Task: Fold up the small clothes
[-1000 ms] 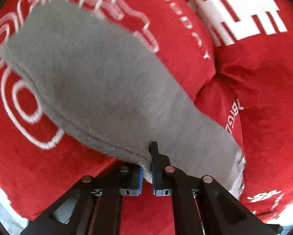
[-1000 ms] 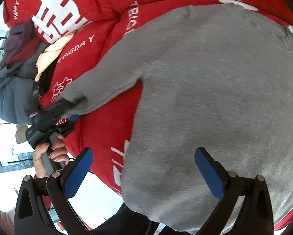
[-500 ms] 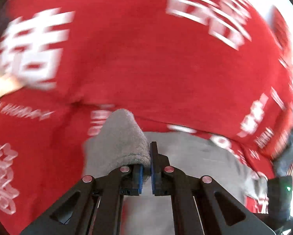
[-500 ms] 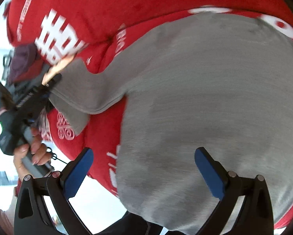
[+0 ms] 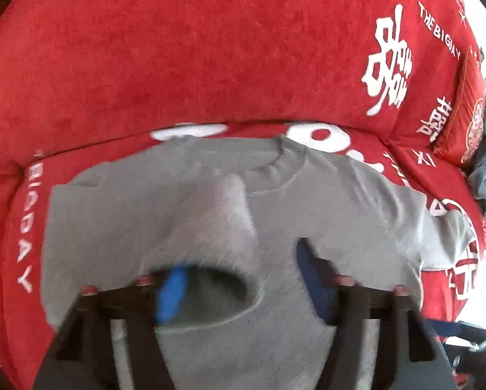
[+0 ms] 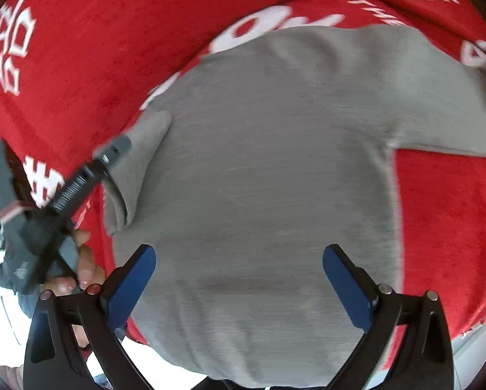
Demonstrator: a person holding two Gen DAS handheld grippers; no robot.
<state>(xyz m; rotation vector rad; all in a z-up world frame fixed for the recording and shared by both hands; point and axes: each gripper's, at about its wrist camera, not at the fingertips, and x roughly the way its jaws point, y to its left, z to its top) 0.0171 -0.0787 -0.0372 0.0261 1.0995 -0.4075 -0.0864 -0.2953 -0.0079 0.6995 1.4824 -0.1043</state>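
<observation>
Left claw [image 5: 243, 279] has just spread its jaws, the grey sweater's [image 5: 324, 201] folded-in sleeve [image 5: 210, 227] lying loose between them; rightwards, the gaping, empty right claw [image 6: 239, 279] hovers nearest the unfolded sleeve [image 6: 454, 113] across the red sofa [image 5: 178, 48]

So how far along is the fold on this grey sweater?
Early. Done: one sleeve lies across the grey sweater on the red sofa cover. In hand: nothing; left gripper has just been opening, right gripper open. Left: the other sleeve, still out, and the body.
</observation>
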